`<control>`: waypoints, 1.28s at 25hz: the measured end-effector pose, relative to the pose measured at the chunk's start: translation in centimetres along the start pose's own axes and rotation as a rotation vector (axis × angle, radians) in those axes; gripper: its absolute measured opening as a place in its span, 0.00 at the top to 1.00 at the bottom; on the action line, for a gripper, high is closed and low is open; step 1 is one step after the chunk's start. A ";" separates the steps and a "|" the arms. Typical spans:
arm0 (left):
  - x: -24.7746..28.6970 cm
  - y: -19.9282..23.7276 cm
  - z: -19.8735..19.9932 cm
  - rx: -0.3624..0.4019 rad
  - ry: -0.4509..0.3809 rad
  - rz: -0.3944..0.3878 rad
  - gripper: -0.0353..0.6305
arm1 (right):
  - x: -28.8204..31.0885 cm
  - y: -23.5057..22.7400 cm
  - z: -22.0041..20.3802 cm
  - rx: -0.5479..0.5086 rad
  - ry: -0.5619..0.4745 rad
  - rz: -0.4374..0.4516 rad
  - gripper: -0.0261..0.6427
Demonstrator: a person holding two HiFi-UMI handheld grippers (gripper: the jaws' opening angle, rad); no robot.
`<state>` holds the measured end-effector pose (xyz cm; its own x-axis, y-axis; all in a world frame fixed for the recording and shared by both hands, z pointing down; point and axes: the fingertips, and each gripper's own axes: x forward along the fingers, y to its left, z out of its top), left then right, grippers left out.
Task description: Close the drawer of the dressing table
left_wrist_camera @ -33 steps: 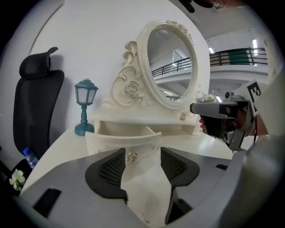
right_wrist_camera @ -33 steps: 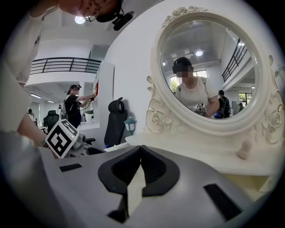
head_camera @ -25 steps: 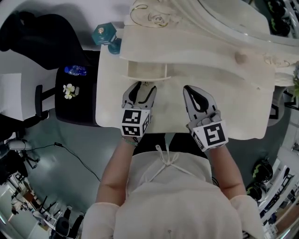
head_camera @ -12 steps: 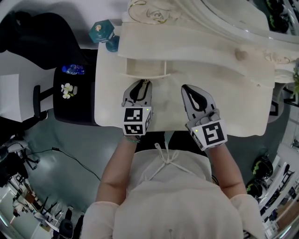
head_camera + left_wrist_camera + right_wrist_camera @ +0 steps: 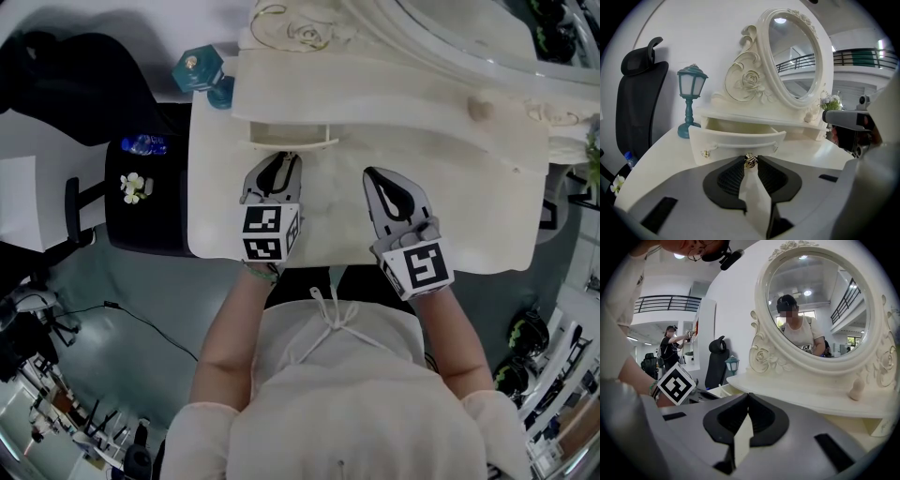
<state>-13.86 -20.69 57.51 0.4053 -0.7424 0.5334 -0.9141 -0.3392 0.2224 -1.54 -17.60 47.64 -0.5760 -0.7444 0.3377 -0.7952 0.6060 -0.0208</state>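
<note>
The small drawer (image 5: pixel 286 139) of the cream dressing table (image 5: pixel 469 187) stands pulled out at the left below the mirror. In the left gripper view its curved front (image 5: pixel 736 140) faces me, with a little gold knob (image 5: pixel 750 161) at its middle. My left gripper (image 5: pixel 750 158) has just been closing and now pinches that knob between its tips; in the head view the left gripper (image 5: pixel 284 159) touches the drawer front. My right gripper (image 5: pixel 377 176) is shut and empty over the tabletop to the right, its tips (image 5: pixel 748 395) meeting.
A teal lantern lamp (image 5: pixel 690 101) stands at the table's back left corner. The oval mirror (image 5: pixel 794 56) with carved frame rises behind the drawer. A black office chair (image 5: pixel 635 103) and a dark stool (image 5: pixel 141 178) with a bottle stand left of the table.
The left gripper's jaws, open a second ago in front of the drawer, have closed on the knob. The right gripper has stayed where it was.
</note>
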 end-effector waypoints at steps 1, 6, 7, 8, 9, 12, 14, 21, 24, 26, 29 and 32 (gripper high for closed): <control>0.1 0.1 0.1 0.005 0.000 -0.001 0.79 | 0.1 -0.2 0.0 0.000 -0.002 -0.008 0.95; 0.8 0.4 0.7 0.016 -0.001 -0.001 0.79 | 0.6 -0.8 0.2 0.005 -0.004 -0.021 0.95; 1.0 0.5 0.8 0.017 -0.001 0.001 0.79 | 0.7 -0.9 0.2 0.006 -0.006 -0.023 0.95; 1.3 0.7 1.0 0.019 -0.002 0.004 0.79 | 0.8 -1.0 0.2 0.007 -0.007 -0.025 0.95; 1.5 0.8 1.1 0.023 -0.004 0.007 0.79 | 0.9 -1.1 0.2 0.008 -0.007 -0.028 0.95; 2.1 1.4 1.6 0.036 -0.001 0.006 0.79 | 1.0 -1.4 0.4 0.004 -0.007 -0.047 0.95; 2.4 1.5 1.8 0.040 0.003 -0.002 0.79 | 1.2 -1.7 0.6 0.002 -0.007 -0.057 0.95; 3.0 1.7 2.6 0.030 -0.003 -0.013 0.79 | 2.0 -2.1 1.3 -0.004 -0.011 -0.063 0.95; 3.5 1.8 3.0 0.023 0.001 -0.020 0.79 | 2.2 -2.2 1.6 -0.017 -0.009 -0.070 0.95; 3.8 2.0 3.2 0.018 0.005 -0.019 0.79 | 2.3 -2.3 1.7 -0.019 -0.010 -0.072 0.95; 4.1 2.1 3.4 0.010 0.002 -0.021 0.79 | 2.4 -2.7 1.8 -0.012 -0.004 -0.078 0.95; 4.1 2.0 3.4 0.013 -0.003 -0.022 0.79 | 2.4 -3.1 1.6 -0.005 0.005 -0.085 0.95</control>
<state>-14.01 -26.42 57.33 0.4256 -0.7362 0.5261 -0.9045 -0.3629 0.2238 -0.75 -21.71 46.98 -0.5057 -0.7916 0.3429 -0.8401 0.5423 0.0131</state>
